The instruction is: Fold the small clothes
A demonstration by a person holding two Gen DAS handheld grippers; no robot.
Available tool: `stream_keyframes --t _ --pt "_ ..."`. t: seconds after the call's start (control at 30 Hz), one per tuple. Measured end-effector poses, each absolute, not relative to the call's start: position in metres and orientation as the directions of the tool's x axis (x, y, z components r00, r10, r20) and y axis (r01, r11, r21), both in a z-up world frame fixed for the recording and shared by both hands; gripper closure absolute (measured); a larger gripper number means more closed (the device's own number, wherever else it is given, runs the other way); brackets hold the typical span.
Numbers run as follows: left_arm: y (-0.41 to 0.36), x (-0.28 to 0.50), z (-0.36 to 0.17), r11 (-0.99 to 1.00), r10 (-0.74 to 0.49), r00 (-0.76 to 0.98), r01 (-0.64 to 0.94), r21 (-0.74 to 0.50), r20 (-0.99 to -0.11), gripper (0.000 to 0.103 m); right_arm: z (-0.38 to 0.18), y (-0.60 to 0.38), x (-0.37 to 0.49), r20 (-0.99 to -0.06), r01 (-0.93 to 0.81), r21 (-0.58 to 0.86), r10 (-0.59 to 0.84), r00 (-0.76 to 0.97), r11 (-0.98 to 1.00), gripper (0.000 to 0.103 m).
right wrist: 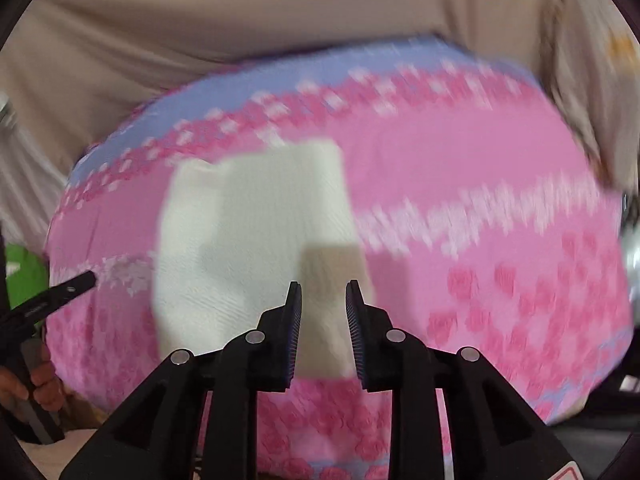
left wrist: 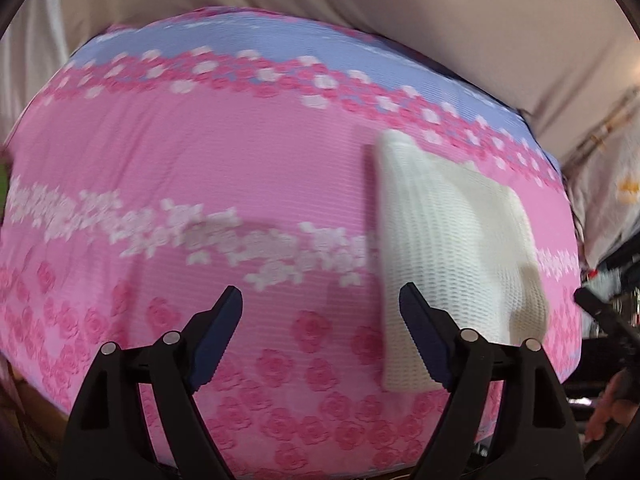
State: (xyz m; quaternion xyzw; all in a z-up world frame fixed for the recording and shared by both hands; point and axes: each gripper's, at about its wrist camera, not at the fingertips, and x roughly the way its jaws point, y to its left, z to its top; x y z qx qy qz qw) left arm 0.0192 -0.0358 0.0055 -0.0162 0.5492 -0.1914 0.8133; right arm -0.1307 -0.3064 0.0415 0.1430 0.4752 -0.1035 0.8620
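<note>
Garment: white knit cloth (left wrist: 452, 256), folded into a rough rectangle, lying flat on the bench cover.
Surface: bench under a pink cover (left wrist: 192, 168) with rose and white flower bands, blue stripe at far edge.
Left hand-held gripper (left wrist: 320, 300): jaws wide apart, nothing between them; cloth lies just beside its right finger.
Right hand-held gripper (right wrist: 323, 292): jaws narrowly apart above the cloth's near edge, no pad pressing on it; view blurred.
Backdrop: beige drape (right wrist: 240, 20) behind the bench.
Person: fingers (right wrist: 40, 384) on the left handle, at the frame's edge.
</note>
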Motion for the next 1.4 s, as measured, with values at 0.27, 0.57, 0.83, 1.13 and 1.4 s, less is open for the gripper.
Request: stream_keyframes --t 0.27,0.57,0.83,1.13,1.4 --pt "-0.012 0.020 0.012 0.941 -0.303 0.361 0.260 -0.217 -0.882 0.025 -0.060 -0.227 -0.033 -0.921 0.098 0.225 0.179 0.345 0.969 0.087" --pt "-0.015 0.021 0.010 0.939 -0.324 0.349 0.235 -0.253 -0.879 0.024 -0.059 -0.234 -0.025 -0.918 0.093 0.256 0.212 0.335 0.962 0.088" --pt "-0.059 0.020 0.014 0.915 -0.365 0.341 0.300 -0.268 -0.866 0.024 0.000 -0.330 -0.078 -0.865 0.307 0.252 0.071 0.496 0.918 0.067" --pt "-0.126 0.009 0.009 0.884 -0.375 0.321 0.406 -0.231 -0.870 0.024 -0.041 -0.363 -0.064 -0.909 0.344 0.235 0.081 0.408 0.909 0.091" --pt "-0.149 0.011 -0.021 0.903 -0.331 0.282 0.371 -0.216 -0.900 0.024 -0.066 -0.394 -0.075 -0.928 0.356 0.249 0.116 0.355 0.901 0.091"
